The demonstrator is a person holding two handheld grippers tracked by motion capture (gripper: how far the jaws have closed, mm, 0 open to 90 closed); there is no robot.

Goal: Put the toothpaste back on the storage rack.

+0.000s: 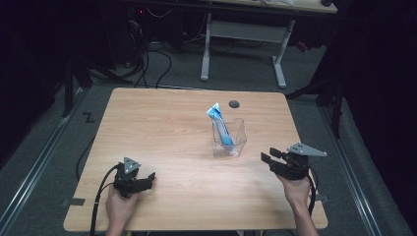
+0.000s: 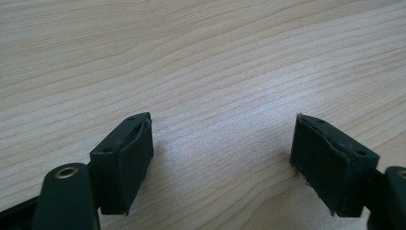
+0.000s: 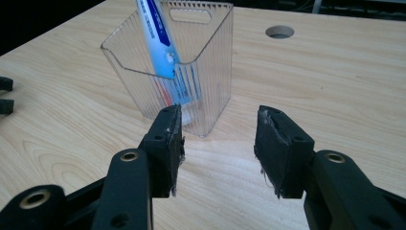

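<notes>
A clear plastic holder stands upright right of the table's middle. A blue and white tube leans inside it, its top sticking out above the rim. My right gripper sits low over the table just right of the holder, pointing at it, open with nothing between its jaws. Near the front left, my left gripper rests open over bare wood, well apart from the holder. Its jaw tips also appear at the left edge of the right gripper view as the left gripper.
The wooden table has a round cable hole behind the holder. A white-legged desk and loose cables stand on the floor beyond the far edge. A hand holds each gripper at the near edge.
</notes>
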